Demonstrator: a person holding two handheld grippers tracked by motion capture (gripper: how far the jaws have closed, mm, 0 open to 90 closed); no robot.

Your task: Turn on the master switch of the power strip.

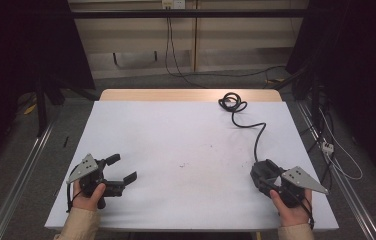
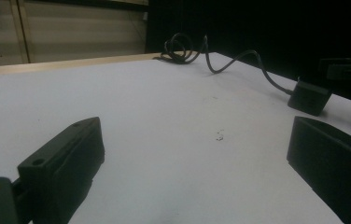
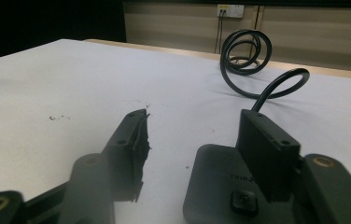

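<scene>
A black power adapter (image 1: 261, 168) lies flat on the white table (image 1: 176, 130) at the front right. Its black cable (image 1: 256, 131) runs away from it to a coil (image 1: 231, 101) near the far edge. My right gripper (image 1: 267, 175) is at the adapter with its jaws apart. In the right gripper view the adapter (image 3: 215, 186) lies between the jaws of my right gripper (image 3: 193, 119): the right-hand jaw stands over it and the left-hand jaw is clear of it. My left gripper (image 1: 122, 168) rests at the front left, open and holding nothing. In the left gripper view its jaws (image 2: 197, 128) frame bare table, with the adapter (image 2: 309, 95) farther off.
A few small dark specks (image 1: 182, 164) mark the middle of the table top. A wooden strip (image 1: 191, 94) runs along the far edge. Metal rails (image 1: 21, 170) flank the table on the floor, and loose cables (image 1: 336, 155) lie at the right.
</scene>
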